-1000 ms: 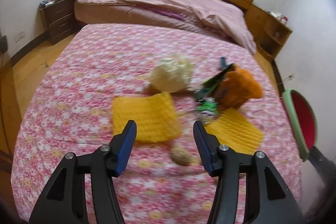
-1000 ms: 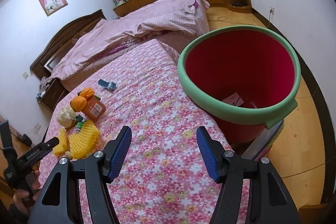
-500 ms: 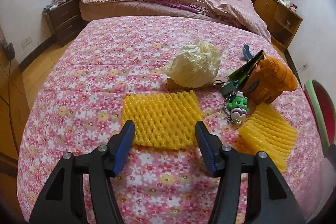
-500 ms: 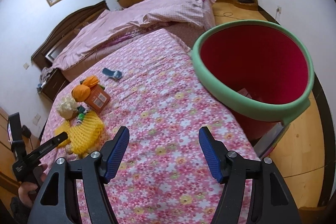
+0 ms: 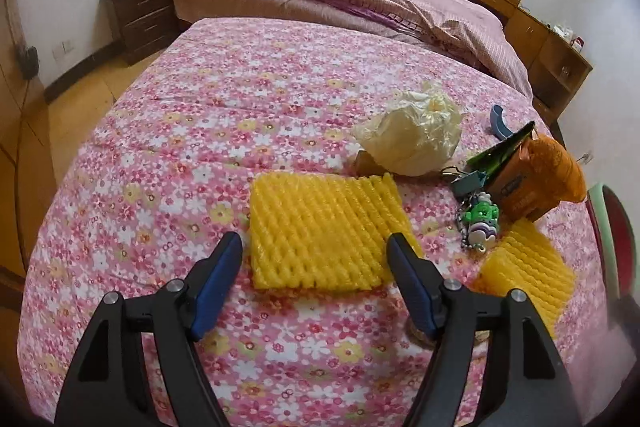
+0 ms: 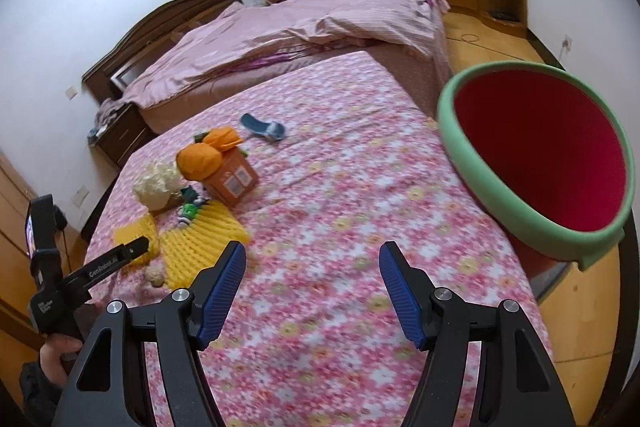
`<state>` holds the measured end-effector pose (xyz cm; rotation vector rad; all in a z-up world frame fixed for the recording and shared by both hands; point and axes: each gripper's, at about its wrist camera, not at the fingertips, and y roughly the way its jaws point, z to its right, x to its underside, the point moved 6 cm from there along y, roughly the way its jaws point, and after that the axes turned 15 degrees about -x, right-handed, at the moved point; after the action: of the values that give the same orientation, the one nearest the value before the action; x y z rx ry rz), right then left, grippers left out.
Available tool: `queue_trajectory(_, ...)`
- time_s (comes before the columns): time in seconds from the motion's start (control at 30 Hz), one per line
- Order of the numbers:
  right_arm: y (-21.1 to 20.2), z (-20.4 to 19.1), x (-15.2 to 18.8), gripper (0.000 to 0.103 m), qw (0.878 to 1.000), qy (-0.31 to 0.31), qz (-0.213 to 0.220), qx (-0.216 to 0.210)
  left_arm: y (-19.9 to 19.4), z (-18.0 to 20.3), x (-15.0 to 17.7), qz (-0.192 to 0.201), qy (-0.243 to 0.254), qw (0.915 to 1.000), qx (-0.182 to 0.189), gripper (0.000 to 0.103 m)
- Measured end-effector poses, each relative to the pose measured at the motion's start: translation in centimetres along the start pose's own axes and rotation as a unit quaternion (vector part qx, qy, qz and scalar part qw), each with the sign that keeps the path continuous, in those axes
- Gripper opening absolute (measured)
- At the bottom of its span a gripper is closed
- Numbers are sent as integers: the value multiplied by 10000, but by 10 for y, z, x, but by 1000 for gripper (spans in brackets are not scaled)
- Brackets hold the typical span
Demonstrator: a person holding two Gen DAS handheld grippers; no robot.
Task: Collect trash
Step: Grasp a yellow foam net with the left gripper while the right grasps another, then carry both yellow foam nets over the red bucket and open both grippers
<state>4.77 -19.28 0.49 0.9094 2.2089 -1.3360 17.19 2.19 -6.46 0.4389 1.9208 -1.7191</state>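
In the left wrist view, the left gripper (image 5: 314, 251) has come closer to the flat yellow foam net sleeve (image 5: 326, 233) on the pink flowered bedspread (image 5: 192, 155). Its jaws have just been opening and stand wide with nothing held; I judge a grasp is being prepared. A small brownish lump (image 5: 418, 333) is partly hidden behind the right finger.

In the right wrist view, the right gripper (image 6: 312, 263) is wide and empty. The red bin with green rim (image 6: 472, 163) has shifted right of it, and the bedspread is blurred.

On the bed (image 5: 168, 155), a foam net (image 5: 324, 231) lies before a crumpled bag (image 5: 412, 143); a keychain (image 5: 480, 223), a box (image 5: 524, 187) and a second net (image 5: 528, 279) lie right of it; the bin (image 6: 472, 163) stands beside the bed.
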Motion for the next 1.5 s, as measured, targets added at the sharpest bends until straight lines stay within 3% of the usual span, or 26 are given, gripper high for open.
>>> queue_trajectory(0.2,26,-17,2,71,9994,-114,-259,-180,-13,11,7,96,129,9989,438,36)
queue_trajectory(0.3,39,-24,4,71,9988,-127,-384,-268,-15,16,9,108,150,9979,628,27)
queue_trajectory(0.6,77,-39,12,70,9957,-16,-774,-500,-15,16,10,175,111,9967,784,26)
queue_trajectory(0.67,80,-40,12,54,9957,6,-756,-533,-13,14,9,192,113,9964,814,26)
queue_trajectory(0.8,84,-42,12,38,9941,149,-762,-763,-14,13,10,230,138,9962,834,26)
queue_trajectory(0.87,83,-43,12,26,9934,218,-724,-862,-16,14,10,193,104,9950,976,19)
queue_trajectory(0.97,76,-45,10,12,9942,158,-573,-893,-26,15,12,223,94,9924,1210,17)
queue_trajectory(1.5,-19,-47,-4,10,9933,6,440,-1066,-99,26,15,691,244,9841,1619,17)
